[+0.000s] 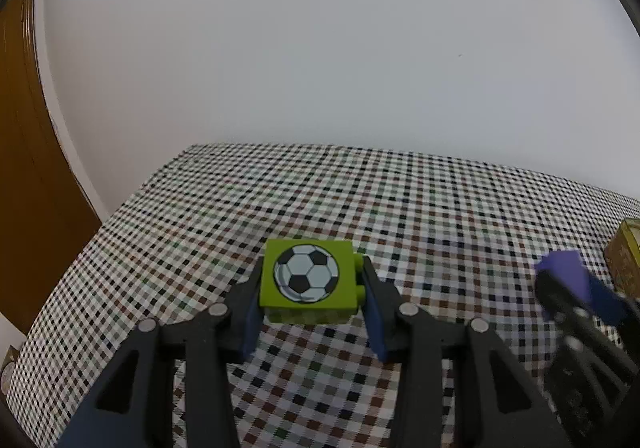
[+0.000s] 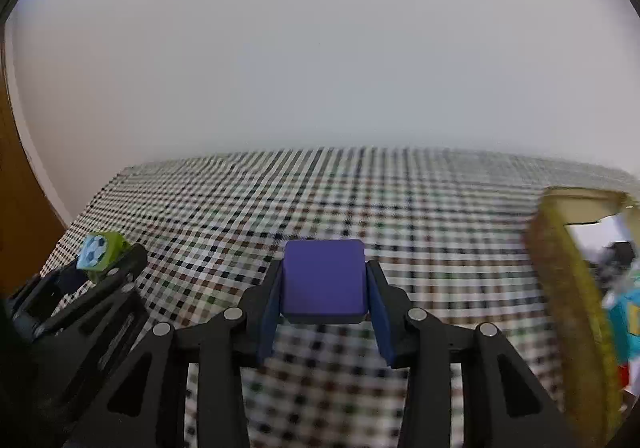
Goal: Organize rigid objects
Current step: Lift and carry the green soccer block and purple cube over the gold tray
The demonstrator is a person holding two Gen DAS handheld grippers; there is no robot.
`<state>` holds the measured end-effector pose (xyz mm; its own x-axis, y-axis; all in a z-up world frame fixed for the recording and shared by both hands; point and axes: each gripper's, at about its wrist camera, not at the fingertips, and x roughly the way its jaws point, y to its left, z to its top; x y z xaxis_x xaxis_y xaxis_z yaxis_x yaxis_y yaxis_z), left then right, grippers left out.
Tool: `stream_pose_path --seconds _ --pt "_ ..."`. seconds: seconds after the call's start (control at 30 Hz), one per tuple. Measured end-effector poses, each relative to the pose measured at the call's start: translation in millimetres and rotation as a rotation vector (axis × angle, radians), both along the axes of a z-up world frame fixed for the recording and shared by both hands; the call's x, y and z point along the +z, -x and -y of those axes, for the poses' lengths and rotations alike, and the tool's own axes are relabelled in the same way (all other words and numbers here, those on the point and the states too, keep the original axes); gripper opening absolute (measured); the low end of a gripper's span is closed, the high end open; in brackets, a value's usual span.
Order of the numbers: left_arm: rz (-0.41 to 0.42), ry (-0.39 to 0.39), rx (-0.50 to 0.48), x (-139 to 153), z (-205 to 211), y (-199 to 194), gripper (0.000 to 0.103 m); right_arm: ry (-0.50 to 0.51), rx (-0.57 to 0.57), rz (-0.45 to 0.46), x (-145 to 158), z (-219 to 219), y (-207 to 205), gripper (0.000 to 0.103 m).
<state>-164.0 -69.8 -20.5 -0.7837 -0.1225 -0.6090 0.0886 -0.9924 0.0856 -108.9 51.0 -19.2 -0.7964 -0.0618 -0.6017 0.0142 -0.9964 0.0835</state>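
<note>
yellow box (image 2: 560, 288) interior – right view alone shows.

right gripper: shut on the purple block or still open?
Shut on it. The right gripper has both blue pads pressed against the sides of the purple block, held above the checked cloth.

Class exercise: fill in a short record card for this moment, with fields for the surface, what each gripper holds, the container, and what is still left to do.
surface: table under a checked cloth
left gripper: shut on the green block, which has a football picture on top and studs on its right side
right gripper: shut on the purple block, plain top
container: yellow-rimmed box at the right, open, with colourful things inside, too blurred to name
left to do: both blocks are held above the cloth, neither in the box yet
</note>
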Motion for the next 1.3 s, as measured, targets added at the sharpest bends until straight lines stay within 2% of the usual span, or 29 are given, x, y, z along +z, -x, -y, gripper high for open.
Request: stream_pose_path --seconds 0.2,0.37,0.83,1.13,1.2,1.3 --pt "-0.060 -0.009 -0.039 6 -9 -20 0.042 -0.030 -0.027 -0.088 12 -11 -32 0.043" --pt "-0.099 -0.027 -0.035 11 -11 -40 0.042 -0.022 -0.036 -0.108 16 -21 -47 0.043" --pt "-0.104 -0.087 -0.043 9 -29 -83 0.042 -0.040 -0.043 -0.174 18 -38 -81 0.043" --pt "-0.114 -0.068 -0.054 8 -48 -100 0.042 -0.059 -0.045 -0.234 27 -55 -103 0.043" --pt "-0.121 -0.060 -0.056 10 -52 -107 0.042 -0.059 -0.047 -0.248 26 -62 -126 0.043" --pt "-0.121 -0.056 -0.060 10 -56 -112 0.042 -0.057 -0.044 -0.268 25 -65 -134 0.043"
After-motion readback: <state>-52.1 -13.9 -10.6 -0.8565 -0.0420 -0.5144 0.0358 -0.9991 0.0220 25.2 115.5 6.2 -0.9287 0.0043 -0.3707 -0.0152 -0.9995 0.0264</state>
